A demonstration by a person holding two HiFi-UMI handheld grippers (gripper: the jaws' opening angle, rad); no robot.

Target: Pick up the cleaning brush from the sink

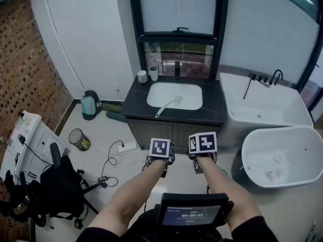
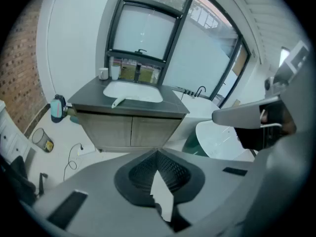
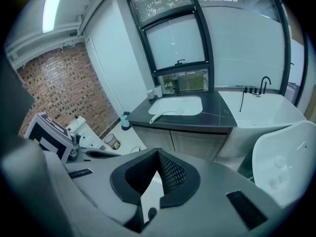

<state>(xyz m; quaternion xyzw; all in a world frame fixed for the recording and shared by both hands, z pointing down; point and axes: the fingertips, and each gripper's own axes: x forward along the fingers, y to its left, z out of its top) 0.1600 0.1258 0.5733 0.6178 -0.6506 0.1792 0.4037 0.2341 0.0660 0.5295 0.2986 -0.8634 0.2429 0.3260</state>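
The white cleaning brush (image 1: 169, 105) lies slanted across the front left rim of the white sink (image 1: 187, 103), handle out on the dark counter. It is small and far off in the left gripper view (image 2: 118, 101) and in the right gripper view (image 3: 163, 114). Both grippers hover over the floor well short of the cabinet, side by side, pointing down and forward. My left gripper (image 1: 161, 150) (image 2: 157, 153) has its jaws closed together with nothing between them. My right gripper (image 1: 203, 144) (image 3: 158, 153) is shut and empty too.
Two cups (image 1: 147, 75) and a black faucet (image 1: 177, 68) stand behind the sink. A white bathtub (image 1: 267, 107) and a round white tub (image 1: 298, 135) lie to the right. On the floor to the left are a bin (image 1: 79, 139), cables (image 1: 113, 160), a teal bag (image 1: 90, 105) and a black chair (image 1: 58, 183).
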